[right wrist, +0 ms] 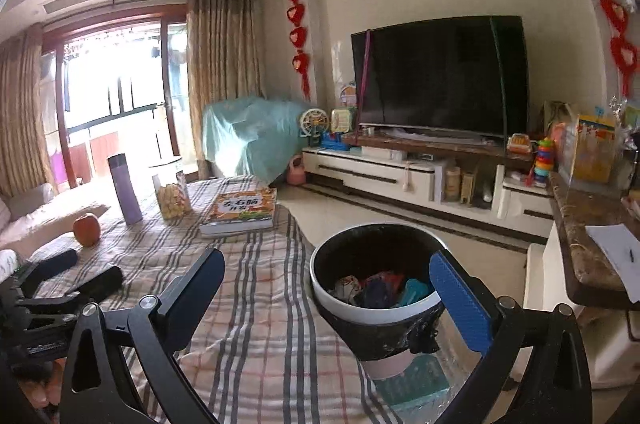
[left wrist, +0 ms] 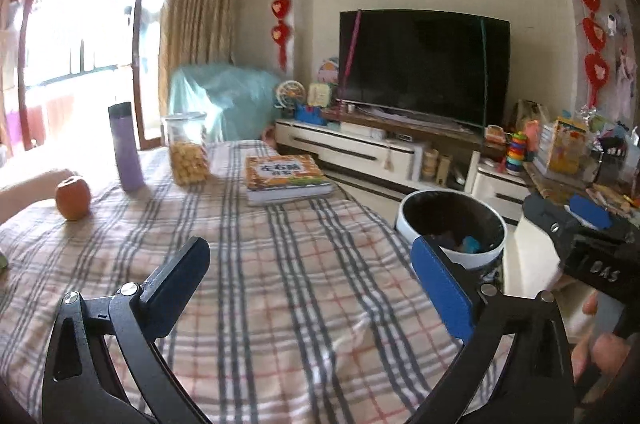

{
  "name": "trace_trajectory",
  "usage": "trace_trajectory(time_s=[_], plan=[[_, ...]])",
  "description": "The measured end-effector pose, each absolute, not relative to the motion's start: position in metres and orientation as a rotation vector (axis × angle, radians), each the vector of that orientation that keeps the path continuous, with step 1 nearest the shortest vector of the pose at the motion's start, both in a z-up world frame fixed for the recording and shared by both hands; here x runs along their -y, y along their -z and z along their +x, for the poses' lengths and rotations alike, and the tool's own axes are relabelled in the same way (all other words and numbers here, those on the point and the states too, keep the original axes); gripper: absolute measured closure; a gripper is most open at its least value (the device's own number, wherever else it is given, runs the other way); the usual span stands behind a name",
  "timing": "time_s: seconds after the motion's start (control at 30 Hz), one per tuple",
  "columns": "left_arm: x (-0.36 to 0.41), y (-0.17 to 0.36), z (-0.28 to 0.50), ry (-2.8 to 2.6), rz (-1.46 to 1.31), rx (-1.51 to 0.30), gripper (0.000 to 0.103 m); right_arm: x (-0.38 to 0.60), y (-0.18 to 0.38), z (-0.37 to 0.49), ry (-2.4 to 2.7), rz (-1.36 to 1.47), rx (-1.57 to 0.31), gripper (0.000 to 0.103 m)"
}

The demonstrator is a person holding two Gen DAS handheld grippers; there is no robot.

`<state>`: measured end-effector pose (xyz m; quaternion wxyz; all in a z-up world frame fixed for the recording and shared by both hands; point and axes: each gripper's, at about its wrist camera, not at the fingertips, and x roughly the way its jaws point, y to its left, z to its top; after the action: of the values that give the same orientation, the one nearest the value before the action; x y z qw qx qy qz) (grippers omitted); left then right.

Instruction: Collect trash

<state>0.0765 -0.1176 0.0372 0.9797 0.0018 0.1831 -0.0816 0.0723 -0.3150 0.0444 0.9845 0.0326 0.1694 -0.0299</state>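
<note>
Plaid-covered table (left wrist: 280, 284), book (left wrist: 286, 178), apple (left wrist: 73, 197), bin (right wrist: 376, 288) apparently holding trash

The near half of the plaid cloth (left wrist: 304, 304) lies open, while apple (left wrist: 73, 198), flask (left wrist: 126, 146), jar (left wrist: 187, 148) and book (left wrist: 286, 178) crowd its far end and the bin (right wrist: 376, 288) stands beside its right edge.

Daylight floods through the wood-framed glass balcony door (left wrist: 76, 64) — overexposed glare; the room looks soft, edges bowed and vignetted by the fisheye.
</note>
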Motion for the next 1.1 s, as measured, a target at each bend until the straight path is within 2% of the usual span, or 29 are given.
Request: trace_trajectory(time_s=[0.37,1.1], plan=[[0.108,-0.006,0.052,0.099,0.042,-0.333,0.000,0.299,0.006,0.056,0.079,0.051,-0.342,0.000],[0.105,-0.004,0.025,0.091,0.066,-0.293,0.000,0.286,0.003,0.027,0.050,0.047,-0.280,0.000]])
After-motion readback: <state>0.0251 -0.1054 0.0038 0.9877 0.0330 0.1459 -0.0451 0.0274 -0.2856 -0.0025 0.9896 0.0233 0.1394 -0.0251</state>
